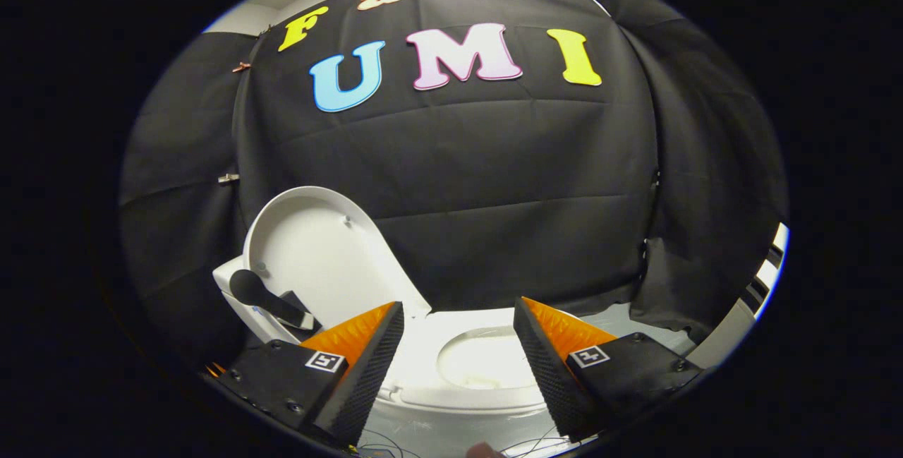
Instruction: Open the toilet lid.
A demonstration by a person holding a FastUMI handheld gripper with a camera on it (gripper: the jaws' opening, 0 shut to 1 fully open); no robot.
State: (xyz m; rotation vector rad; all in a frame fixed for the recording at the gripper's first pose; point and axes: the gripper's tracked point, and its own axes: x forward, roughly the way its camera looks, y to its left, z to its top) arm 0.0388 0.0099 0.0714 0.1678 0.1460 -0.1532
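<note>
The white toilet lid [321,257] stands raised, leaning back towards the toilet's rear, beyond my left finger. The white seat [423,366] lies flat around the open bowl [480,363], seen between and just ahead of my fingers. My gripper [458,320] is open, its orange and black fingers [367,352] spread wide apart above the seat with nothing pressed between them. Neither finger touches the lid.
A black handle-like part [264,296] sticks out at the toilet's rear, left of the lid. Black cloth [494,197] hangs close behind the toilet. Thin wires [395,444] lie on the pale floor below the bowl. A white wall strip [765,281] shows at the far right.
</note>
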